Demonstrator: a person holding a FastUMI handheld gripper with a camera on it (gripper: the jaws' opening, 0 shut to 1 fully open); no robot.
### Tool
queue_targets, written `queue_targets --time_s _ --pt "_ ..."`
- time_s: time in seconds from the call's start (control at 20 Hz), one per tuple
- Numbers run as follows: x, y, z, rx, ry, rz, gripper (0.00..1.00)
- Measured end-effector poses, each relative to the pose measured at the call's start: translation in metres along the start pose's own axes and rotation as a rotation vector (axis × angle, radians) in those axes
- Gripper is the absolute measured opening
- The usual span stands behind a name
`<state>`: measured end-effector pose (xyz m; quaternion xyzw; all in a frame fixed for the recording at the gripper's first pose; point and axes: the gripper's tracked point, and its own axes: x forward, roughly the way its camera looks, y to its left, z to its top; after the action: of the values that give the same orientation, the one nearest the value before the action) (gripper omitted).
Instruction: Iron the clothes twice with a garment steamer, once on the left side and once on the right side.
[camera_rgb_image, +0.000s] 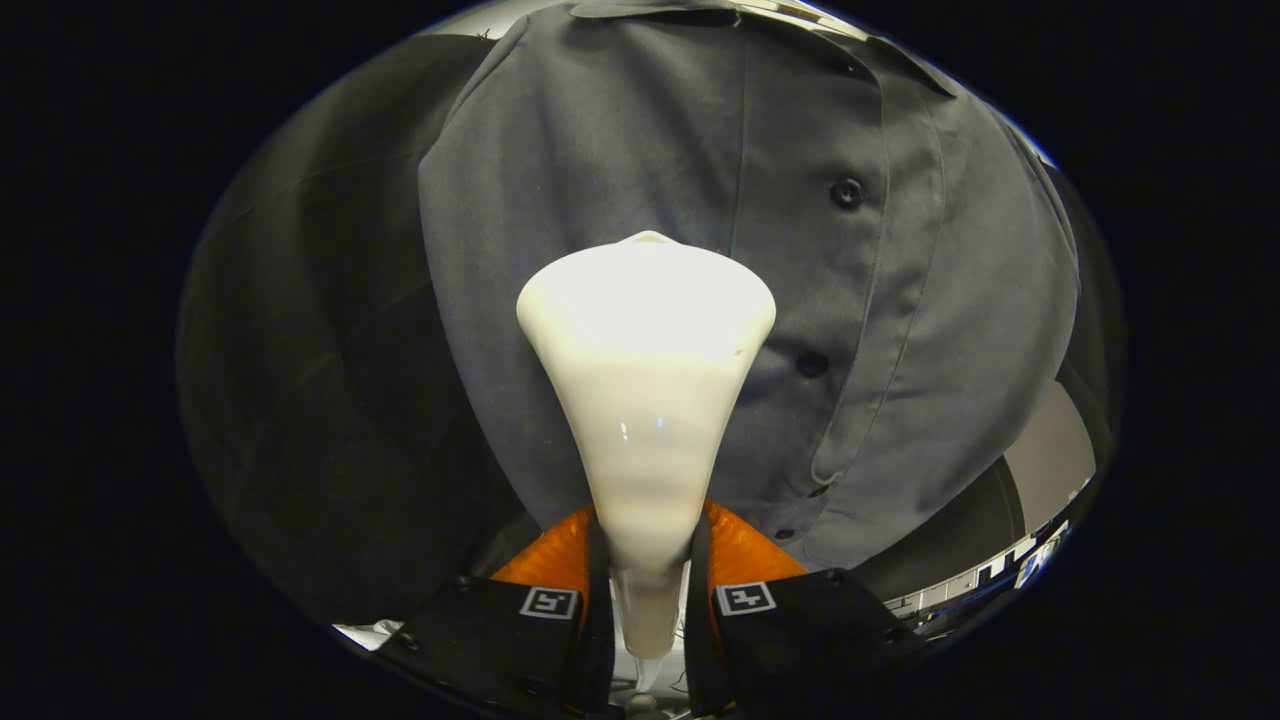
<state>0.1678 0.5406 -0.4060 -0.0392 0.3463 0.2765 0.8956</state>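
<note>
Gripper (648, 545) clamps white steamer (646, 380) against hanging grey shirt (620, 150).

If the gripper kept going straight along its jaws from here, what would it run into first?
The gripper, shut on the white steamer, points at the grey shirt. The steamer's head would likely meet the fabric left of the button placket; the gap is unclear.

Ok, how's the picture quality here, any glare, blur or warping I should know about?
In the gripper view, the white steamer head, clamped in the gripper, is overexposed on its top face, with small glints lower down; the grey shirt is evenly lit and sharp, its buttons crisp; fisheye distortion bows the shirt's placket and edges outward.
</note>
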Motion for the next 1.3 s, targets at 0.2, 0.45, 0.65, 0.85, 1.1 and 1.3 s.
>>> queue_targets --time_s 0.2,0.45,0.65,0.85,1.1,1.3 --pt "0.018 -0.001 -0.023 0.0 0.031 0.0 0.36" --pt "0.033 0.0 -0.058 -0.001 0.075 0.001 0.37" --pt "0.047 -0.003 -0.082 -0.001 0.11 -0.001 0.36" --pt "0.063 -0.006 -0.11 -0.004 0.143 -0.003 0.36" --pt "0.083 -0.02 -0.151 -0.006 0.184 -0.007 0.36" --pt "0.101 -0.036 -0.19 0.003 0.22 -0.01 0.37"
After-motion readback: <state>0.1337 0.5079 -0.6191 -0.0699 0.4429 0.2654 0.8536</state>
